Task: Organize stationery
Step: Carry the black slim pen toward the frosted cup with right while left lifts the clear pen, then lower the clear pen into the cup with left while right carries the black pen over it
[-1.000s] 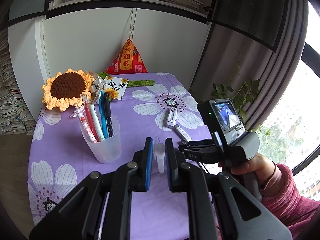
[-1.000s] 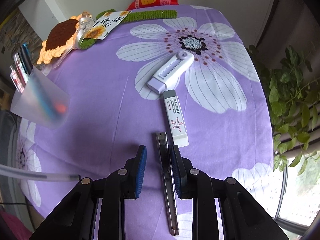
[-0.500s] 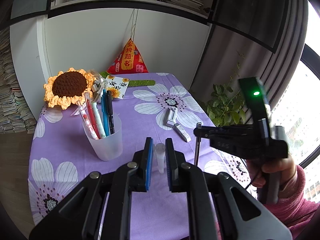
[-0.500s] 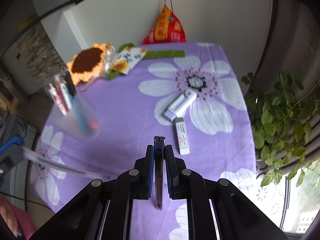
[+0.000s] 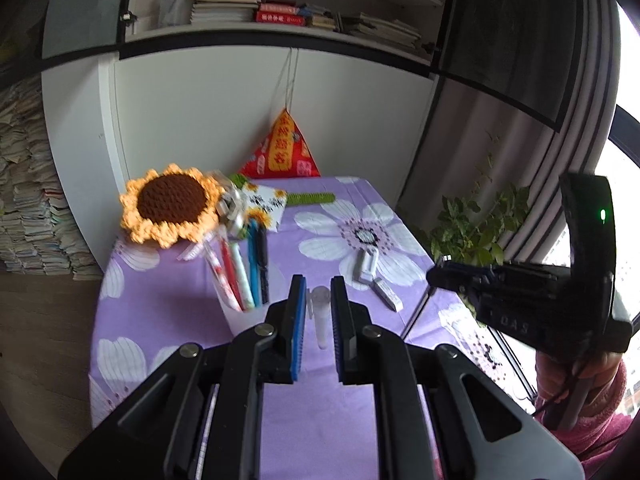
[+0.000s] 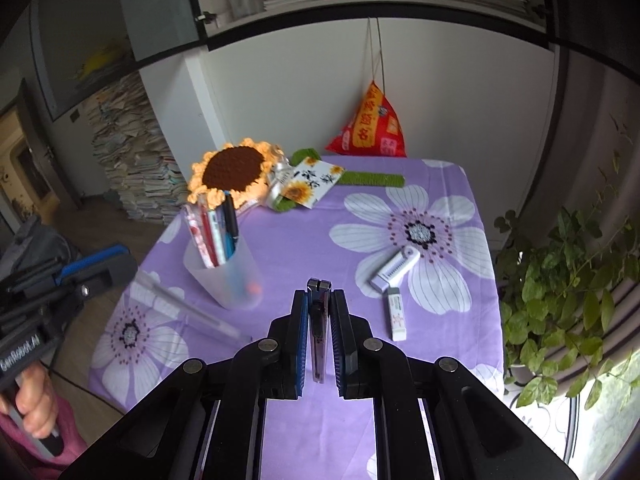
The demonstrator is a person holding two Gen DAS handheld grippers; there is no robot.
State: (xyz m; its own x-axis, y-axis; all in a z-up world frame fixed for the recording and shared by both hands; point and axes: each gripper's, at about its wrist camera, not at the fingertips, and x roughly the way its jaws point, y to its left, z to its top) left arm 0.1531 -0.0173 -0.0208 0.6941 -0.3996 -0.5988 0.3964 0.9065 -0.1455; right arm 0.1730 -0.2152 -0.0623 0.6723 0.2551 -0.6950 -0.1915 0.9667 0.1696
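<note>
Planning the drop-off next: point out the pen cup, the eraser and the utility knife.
pen cup [image 6: 230, 280], right wrist view, on its frosted side wall
eraser [image 6: 397, 316], right wrist view, middle of its sleeve
utility knife [image 6: 319, 320], right wrist view, handle between the pads

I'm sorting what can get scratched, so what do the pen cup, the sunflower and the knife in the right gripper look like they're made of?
Pen cup: frosted translucent plastic, probably; pens show blurred through its wall. Sunflower: crocheted yarn, matte, with visible stitched loops. Utility knife, clamped in the right gripper: seemingly metal, narrow and dull grey, though a plastic body can't be ruled out.
</note>
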